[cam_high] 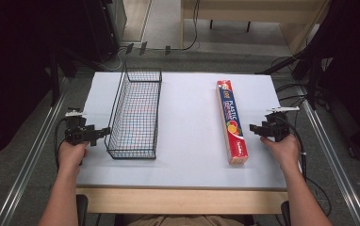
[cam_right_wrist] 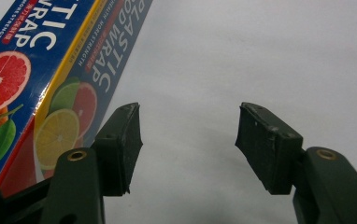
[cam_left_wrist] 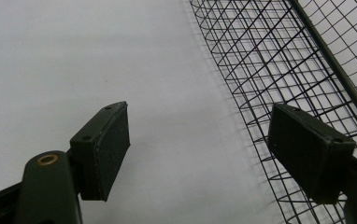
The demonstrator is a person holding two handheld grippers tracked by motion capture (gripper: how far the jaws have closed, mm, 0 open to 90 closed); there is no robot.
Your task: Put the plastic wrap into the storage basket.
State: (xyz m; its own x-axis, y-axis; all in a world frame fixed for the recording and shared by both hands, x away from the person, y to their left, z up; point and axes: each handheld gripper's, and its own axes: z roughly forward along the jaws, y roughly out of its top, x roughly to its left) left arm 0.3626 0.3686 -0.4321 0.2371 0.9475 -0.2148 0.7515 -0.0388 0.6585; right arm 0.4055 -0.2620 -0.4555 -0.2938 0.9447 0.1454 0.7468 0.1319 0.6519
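Looking down, the high view shows the plastic wrap box (cam_high: pixel 231 122) lying lengthwise at the right of the white counter (cam_high: pixel 187 155), well apart from the wire basket (cam_high: pixel 136 115). The right gripper (cam_high: pixel 258 128), just beside the box, has its 2 jaws apart and empty; its own view adds the citrus print. The left gripper (cam_high: pixel 103 132), beside the basket, has jaws wide apart, holding nothing.

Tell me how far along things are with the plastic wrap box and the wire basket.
Nothing is done yet: the plastic wrap box lies on the table, outside the wire basket. The right tool sits open beside the box, the left tool open by the basket. Grasping and any moving remain.
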